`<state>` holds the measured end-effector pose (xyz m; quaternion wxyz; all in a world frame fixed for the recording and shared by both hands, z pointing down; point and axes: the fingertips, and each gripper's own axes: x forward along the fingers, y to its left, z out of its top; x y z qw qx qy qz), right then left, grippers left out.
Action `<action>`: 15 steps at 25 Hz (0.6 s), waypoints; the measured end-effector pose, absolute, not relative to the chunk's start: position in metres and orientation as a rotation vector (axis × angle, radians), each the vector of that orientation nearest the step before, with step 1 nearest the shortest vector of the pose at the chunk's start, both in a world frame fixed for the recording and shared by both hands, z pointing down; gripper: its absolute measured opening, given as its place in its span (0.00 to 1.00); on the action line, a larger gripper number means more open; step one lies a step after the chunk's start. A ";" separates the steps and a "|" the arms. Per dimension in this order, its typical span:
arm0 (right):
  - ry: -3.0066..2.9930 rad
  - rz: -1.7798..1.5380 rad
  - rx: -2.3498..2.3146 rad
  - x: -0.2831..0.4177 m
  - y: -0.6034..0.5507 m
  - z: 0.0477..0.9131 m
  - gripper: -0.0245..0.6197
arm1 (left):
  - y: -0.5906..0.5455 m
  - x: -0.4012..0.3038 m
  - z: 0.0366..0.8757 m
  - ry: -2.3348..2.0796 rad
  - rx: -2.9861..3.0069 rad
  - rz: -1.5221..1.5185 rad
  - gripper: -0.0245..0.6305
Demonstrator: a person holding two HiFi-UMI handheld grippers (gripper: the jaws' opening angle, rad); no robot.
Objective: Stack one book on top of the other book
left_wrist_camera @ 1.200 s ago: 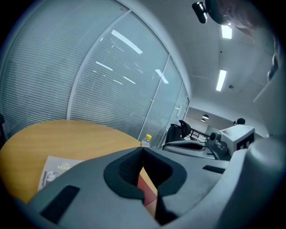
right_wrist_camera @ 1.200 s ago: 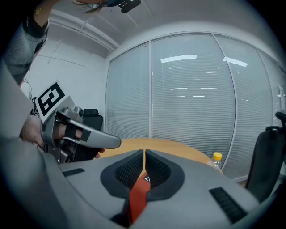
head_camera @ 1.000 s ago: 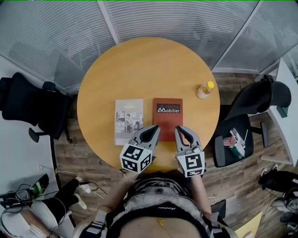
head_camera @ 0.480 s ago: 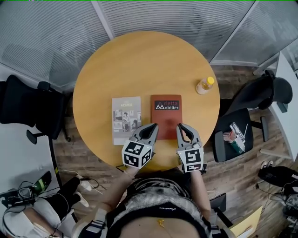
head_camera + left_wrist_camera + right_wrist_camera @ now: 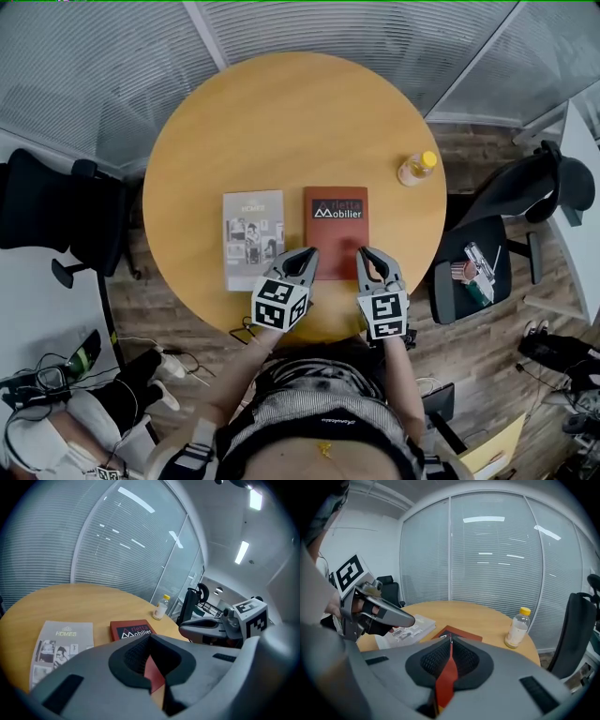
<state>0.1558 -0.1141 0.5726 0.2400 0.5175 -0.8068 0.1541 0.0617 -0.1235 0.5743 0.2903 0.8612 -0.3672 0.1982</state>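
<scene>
Left tongs [image 5: 306,254], right tongs [image 5: 367,253] sank toward red book [image 5: 336,228].

Count: 1 round bench [image 5: 281,122]. 2 books on it: 1 grey book [image 5: 254,238] + 1 red book [image 5: 336,232]. 1 bottle [image 5: 416,169], yellow cap. 2 claws: left claw [image 5: 305,255], right claw [image 5: 367,255]. 2 black office chairs: one chair at pic left [image 5: 47,211], other chair at pic right [image 5: 520,202].

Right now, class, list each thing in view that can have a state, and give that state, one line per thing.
grey book: closed, flat on the table, nothing on it.
red book: closed, flat, beside the grey book, not stacked.
bottle: upright, yellow cap on.
left gripper: shut, empty.
right gripper: shut, empty.
</scene>
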 end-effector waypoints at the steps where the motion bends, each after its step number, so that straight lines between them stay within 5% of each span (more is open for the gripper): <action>1: -2.202 0.426 1.409 0.156 -0.115 0.576 0.08 | -0.123 0.062 0.579 -0.978 2.293 0.543 0.07; 15: -2.143 0.515 1.337 0.161 -0.116 0.617 0.08 | -0.120 0.060 0.622 -0.959 2.226 0.649 0.07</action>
